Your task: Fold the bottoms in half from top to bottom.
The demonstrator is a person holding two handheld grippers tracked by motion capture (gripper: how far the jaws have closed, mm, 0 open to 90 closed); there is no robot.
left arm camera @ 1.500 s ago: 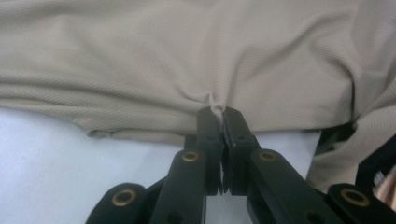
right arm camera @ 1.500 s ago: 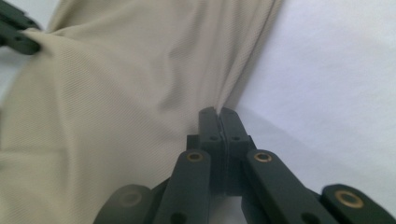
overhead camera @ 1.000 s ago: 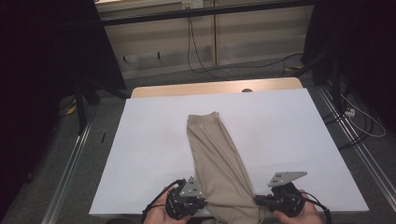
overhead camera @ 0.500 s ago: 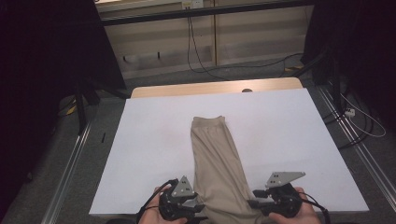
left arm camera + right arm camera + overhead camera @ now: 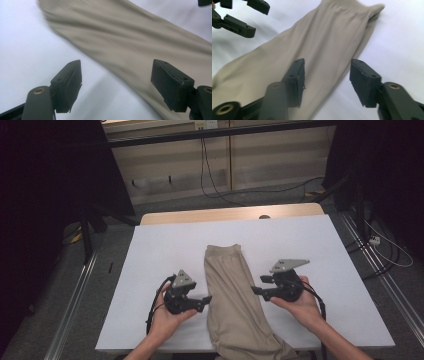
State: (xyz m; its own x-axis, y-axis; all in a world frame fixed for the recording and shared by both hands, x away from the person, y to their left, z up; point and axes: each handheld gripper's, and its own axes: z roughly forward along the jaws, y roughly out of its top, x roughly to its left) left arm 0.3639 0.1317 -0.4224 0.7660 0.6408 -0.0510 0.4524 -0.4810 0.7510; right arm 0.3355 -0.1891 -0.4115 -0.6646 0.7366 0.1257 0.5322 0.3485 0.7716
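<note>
Flanking tan folded trousers (image 5: 232,300) with left tongs (image 5: 206,299) and right tongs (image 5: 256,291), jaws just widening, nothing gripped. Likely handling soft, light, floppy; pinching long side edges beside waistband (image 5: 224,251) looking best.

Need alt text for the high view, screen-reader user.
A folded beige garment lies lengthwise on a white table, its near end hanging over the front edge. A person's hands hold the left claw and right claw open on either side of it, gripping nothing.

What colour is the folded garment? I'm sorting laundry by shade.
Plain beige garment, no pattern; the right gripper view shows it best.
</note>
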